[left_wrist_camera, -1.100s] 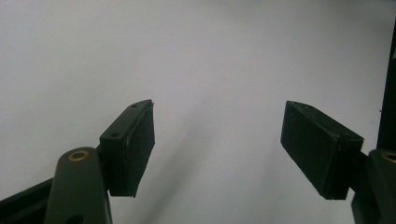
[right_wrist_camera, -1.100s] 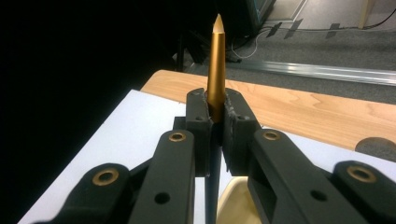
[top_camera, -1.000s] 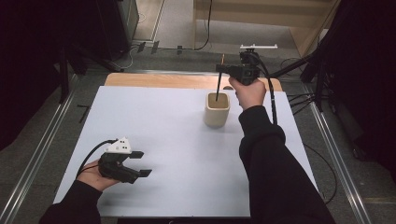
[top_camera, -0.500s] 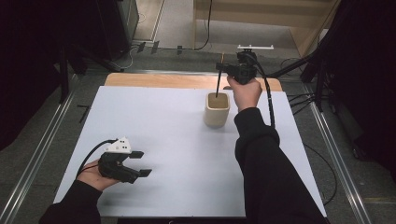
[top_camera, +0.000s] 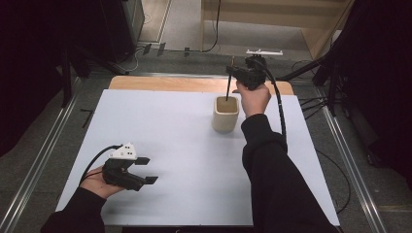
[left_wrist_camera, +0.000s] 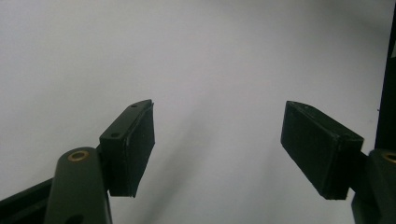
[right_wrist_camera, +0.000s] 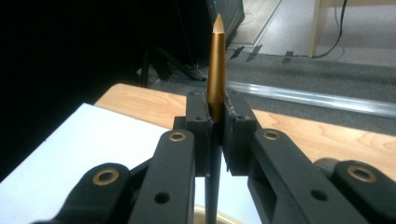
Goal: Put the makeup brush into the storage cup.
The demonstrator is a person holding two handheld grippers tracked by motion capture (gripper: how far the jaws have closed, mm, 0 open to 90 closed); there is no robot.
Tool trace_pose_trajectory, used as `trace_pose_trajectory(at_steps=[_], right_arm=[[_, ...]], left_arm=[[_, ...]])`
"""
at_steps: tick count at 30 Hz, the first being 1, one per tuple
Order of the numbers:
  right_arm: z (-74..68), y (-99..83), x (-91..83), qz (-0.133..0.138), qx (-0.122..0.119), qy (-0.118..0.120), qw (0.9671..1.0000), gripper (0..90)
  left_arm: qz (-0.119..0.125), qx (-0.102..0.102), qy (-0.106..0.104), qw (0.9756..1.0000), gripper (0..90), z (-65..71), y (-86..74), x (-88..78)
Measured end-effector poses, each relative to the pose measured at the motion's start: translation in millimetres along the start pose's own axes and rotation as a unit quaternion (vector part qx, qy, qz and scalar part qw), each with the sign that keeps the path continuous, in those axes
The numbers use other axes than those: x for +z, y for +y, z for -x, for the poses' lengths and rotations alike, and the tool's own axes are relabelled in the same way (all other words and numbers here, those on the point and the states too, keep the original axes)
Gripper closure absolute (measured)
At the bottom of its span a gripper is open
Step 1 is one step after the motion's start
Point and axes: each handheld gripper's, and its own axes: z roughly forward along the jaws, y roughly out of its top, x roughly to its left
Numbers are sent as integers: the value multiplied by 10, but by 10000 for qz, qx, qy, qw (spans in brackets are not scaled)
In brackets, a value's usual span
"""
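My right gripper (top_camera: 233, 74) hangs above the beige cup (top_camera: 226, 114) at the far middle of the white table, shut on a pen (top_camera: 229, 85) that stands upright. The pen's dark lower end reaches into the cup's mouth. In the right gripper view the pen (right_wrist_camera: 216, 65) shows a gold pointed top above the pinched jaws of my right gripper (right_wrist_camera: 215, 133), and the cup's rim (right_wrist_camera: 219, 219) peeks in at the bottom. My left gripper (top_camera: 145, 170) rests near the table's front left, open and holding nothing. Bare white table lies between the pads (left_wrist_camera: 135, 144) of my left gripper (left_wrist_camera: 219, 149).
The white tabletop (top_camera: 160, 126) has a wooden strip (top_camera: 165, 83) along its far edge. Metal rails run along both sides of the table. Cables and dark stands crowd the floor behind and to the right. My right gripper's cable (top_camera: 279, 111) hangs down beside the forearm.
My right hand has shifted slightly with the pen, which stays upright over the cup. My left gripper has not moved.
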Motion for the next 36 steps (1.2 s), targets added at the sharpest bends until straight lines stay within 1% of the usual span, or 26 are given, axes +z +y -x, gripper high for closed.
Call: trace_pose_trajectory(at_steps=[3, 5, 7, 14, 15, 18, 22, 25, 34, 36], right_arm=[[30, -56, 13, 6, 80, 28, 10000, 836], [39, -79, 23, -38, 123, 31, 9999, 836], [35, -106, 27, -28, 97, 44, 9999, 836], [-15, -223, 42, -142, -48, 82, 9999, 836], [-18, -244, 41, -131, -46, 94, 9999, 836], [-26, -313, 16, -60, 61, 214, 9997, 836], [-71, -394, 15, -87, -78, 207, 9997, 836], [-71, -446, 20, -103, -69, 211, 9997, 835], [-10, -570, 41, -233, 21, 211, 9995, 834], [-4, -588, 40, -256, 124, 287, 9992, 834]], left_arm=[[-5, 2, -8, 10000, 269, 3, 1, 6], [-1, 1, -6, 10000, 269, 5, 2, 7], [0, 1, -1, 10000, 268, 4, 1, 5], [4, 2, 0, 10000, 268, 5, 2, 4], [7, 6, 0, 10000, 269, 6, 2, 4], [-11, 2, 1, 10000, 269, -1, 0, 5], [-6, 0, -5, 10000, 269, 4, 1, 10], [-10, 10, 1, 10000, 268, 9, 2, 6], [-8, 5, -7, 10000, 268, 5, 0, 9], [-10, 3, -7, 10000, 269, 6, 1, 6]])
